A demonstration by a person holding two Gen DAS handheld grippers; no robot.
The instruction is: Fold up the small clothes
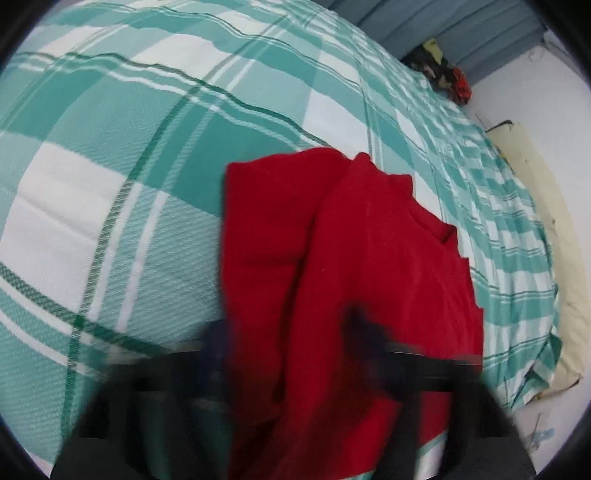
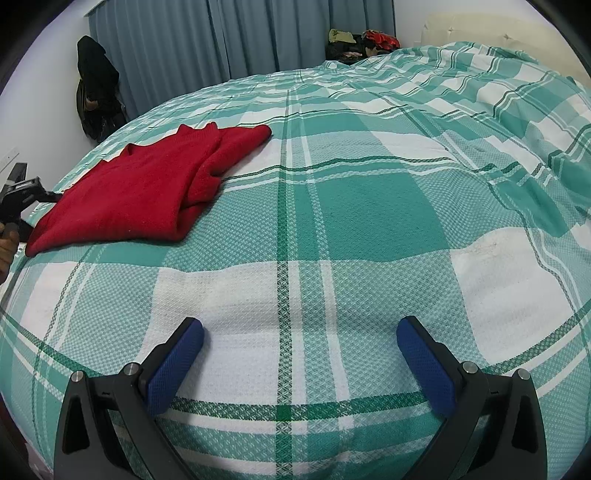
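A red knitted garment (image 2: 140, 184) lies partly folded on the green-and-white checked bed cover (image 2: 369, 203), at the far left of the right wrist view. My left gripper (image 2: 22, 195) sits at its near left edge, with a hand (image 2: 5, 243) behind it. In the left wrist view the picture is blurred; the red garment (image 1: 351, 240) runs down between the dark fingers of my left gripper (image 1: 291, 339), which stand close together and pinch the cloth. My right gripper (image 2: 299, 332) hovers open over bare cover, blue pads (image 2: 177, 365) wide apart, nothing between them.
A pile of mixed clothes (image 2: 362, 42) lies at the bed's far edge by blue curtains (image 2: 221, 37). Dark clothing (image 2: 98, 88) hangs at the wall on the left. A cream headboard (image 2: 480, 26) stands at the far right, and the cover is rumpled there.
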